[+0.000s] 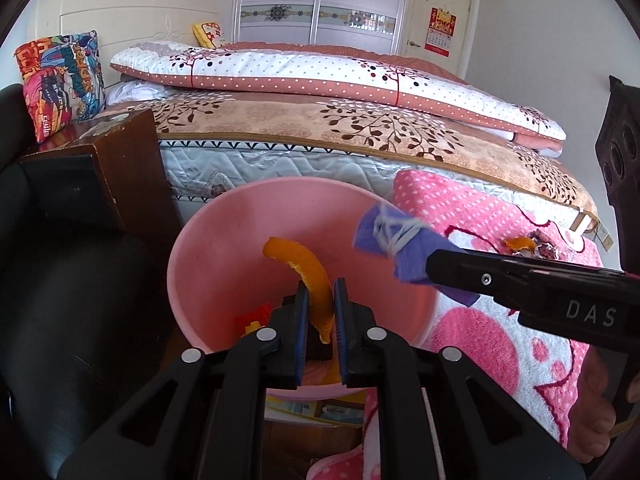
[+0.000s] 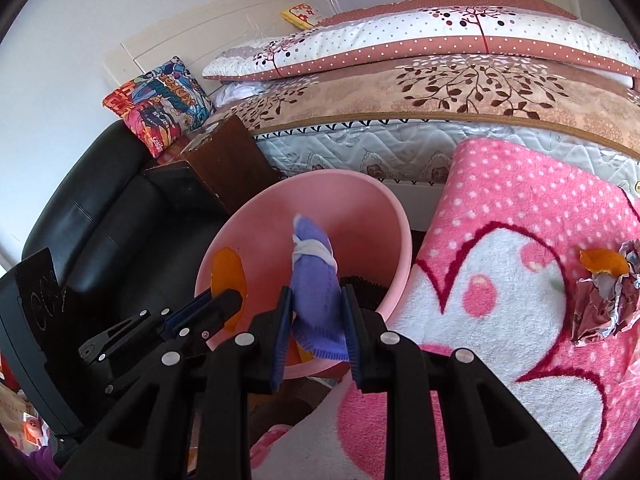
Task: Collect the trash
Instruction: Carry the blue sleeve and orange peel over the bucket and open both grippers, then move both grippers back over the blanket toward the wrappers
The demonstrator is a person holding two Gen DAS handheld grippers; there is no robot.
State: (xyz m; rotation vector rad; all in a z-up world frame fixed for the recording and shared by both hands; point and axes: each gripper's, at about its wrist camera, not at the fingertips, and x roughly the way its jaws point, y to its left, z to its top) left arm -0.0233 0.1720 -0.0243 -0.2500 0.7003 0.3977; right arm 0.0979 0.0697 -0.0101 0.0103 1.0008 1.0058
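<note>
Hovering over pink bin, left tool pinching peel, right tool clamping purple cloth

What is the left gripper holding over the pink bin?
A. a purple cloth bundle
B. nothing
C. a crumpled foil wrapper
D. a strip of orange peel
D: the left gripper is shut on the orange peel above the pink bin, while the purple bundle sits in the right gripper and the foil wrapper lies on the pink blanket.
</note>
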